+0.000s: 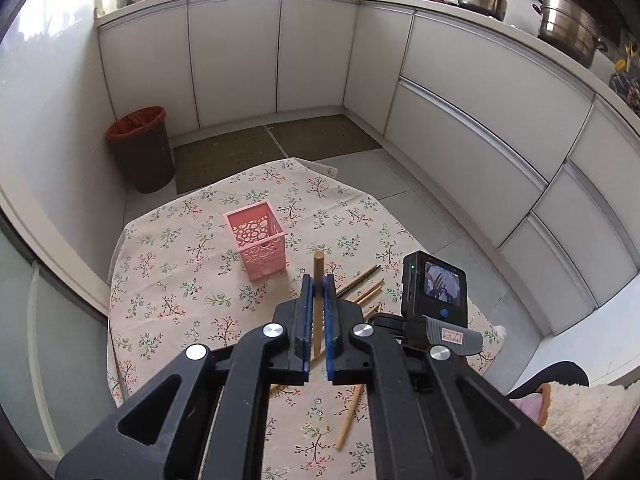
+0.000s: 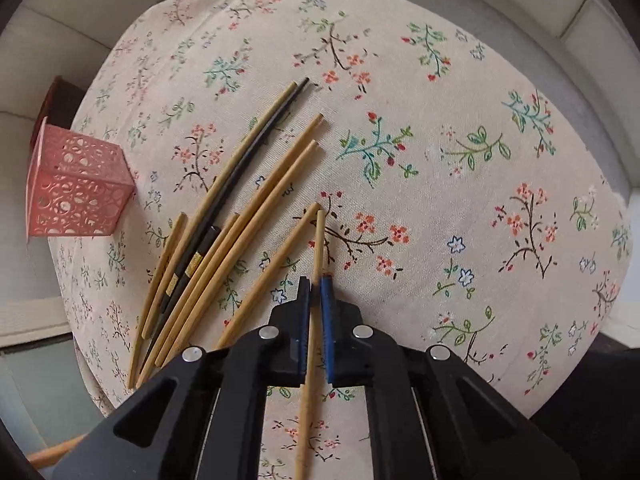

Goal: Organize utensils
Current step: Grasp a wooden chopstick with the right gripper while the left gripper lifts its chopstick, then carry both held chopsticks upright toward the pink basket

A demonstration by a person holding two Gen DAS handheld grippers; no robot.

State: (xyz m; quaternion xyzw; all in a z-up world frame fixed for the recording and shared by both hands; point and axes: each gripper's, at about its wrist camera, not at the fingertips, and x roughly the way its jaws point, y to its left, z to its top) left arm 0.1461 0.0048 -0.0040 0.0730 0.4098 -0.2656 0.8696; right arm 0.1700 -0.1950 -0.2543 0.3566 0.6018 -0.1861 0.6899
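The left gripper was clamped on a pale wooden chopstick, held upright between its blue pads above the floral tablecloth. The right gripper, at its 3 o'clock, had pinched shut on another light wooden chopstick lying on the cloth. At that gripper's 10 o'clock lay a loose heap of wooden and black chopsticks. Farther, at 11 o'clock of the left gripper, stood the pink perforated plastic holder, upright; beyond it, a brown waste bin.
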